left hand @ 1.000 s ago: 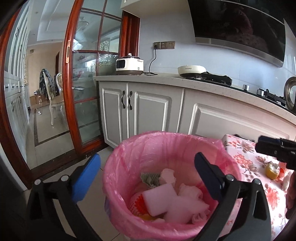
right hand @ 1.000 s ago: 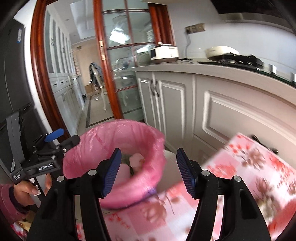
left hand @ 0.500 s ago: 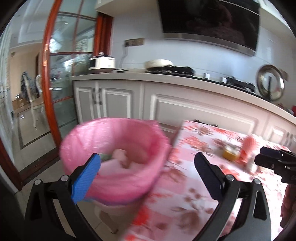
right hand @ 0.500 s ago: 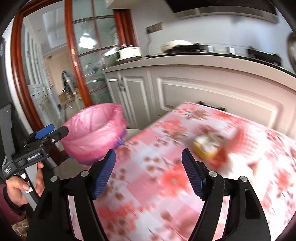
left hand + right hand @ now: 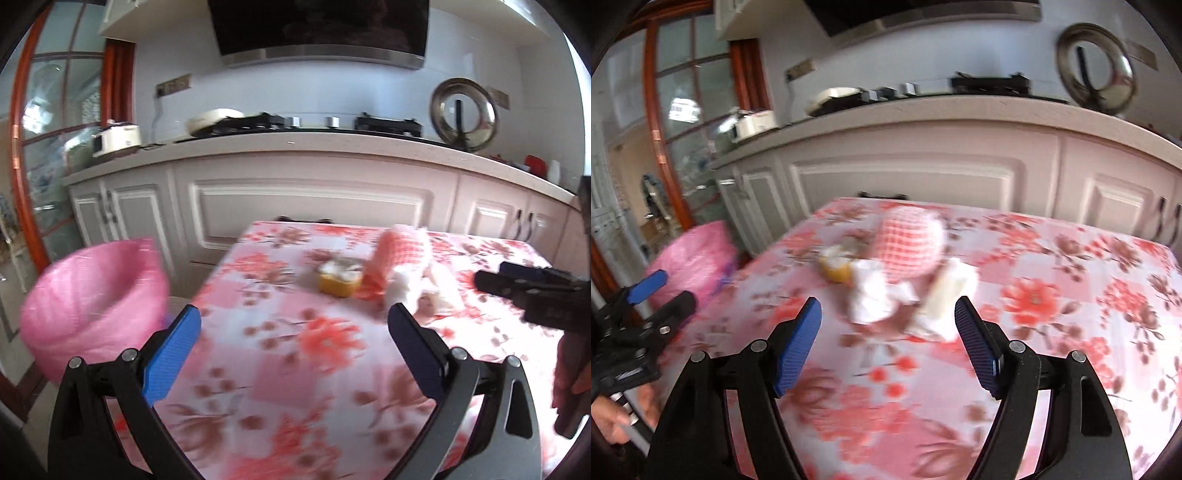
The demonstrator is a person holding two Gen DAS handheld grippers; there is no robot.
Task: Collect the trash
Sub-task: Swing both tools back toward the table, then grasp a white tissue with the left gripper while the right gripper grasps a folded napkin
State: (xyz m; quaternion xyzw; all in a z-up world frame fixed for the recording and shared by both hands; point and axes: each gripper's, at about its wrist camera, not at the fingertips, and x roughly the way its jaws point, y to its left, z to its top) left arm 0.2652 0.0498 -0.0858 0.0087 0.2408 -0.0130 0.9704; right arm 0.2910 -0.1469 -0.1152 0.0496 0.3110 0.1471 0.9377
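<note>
Now the floral counter [image 5: 1052,295] carries blurred trash: a pink net wrap [image 5: 910,247], white tissues [image 5: 871,295] and a yellow piece [image 5: 833,271], at twelve o'clock of the right gripper [image 5: 888,332], wide and empty. Pink-lined bin [image 5: 92,295] sits at nine o'clock. Left gripper [image 5: 293,339] is also wide, empty.

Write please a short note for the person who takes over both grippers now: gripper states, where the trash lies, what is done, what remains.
Left gripper: open, empty.
Right gripper: open, empty, facing the trash pile.
On the floral-clothed table: crumpled white tissue, pink-and-white foam net sleeve, yellow fruit piece, white scrap.
Pink-bagged trash bin: on the floor beside the table's left edge.
Done: its contents cannot be seen.
Left: carry all four pieces to the bin.
</note>
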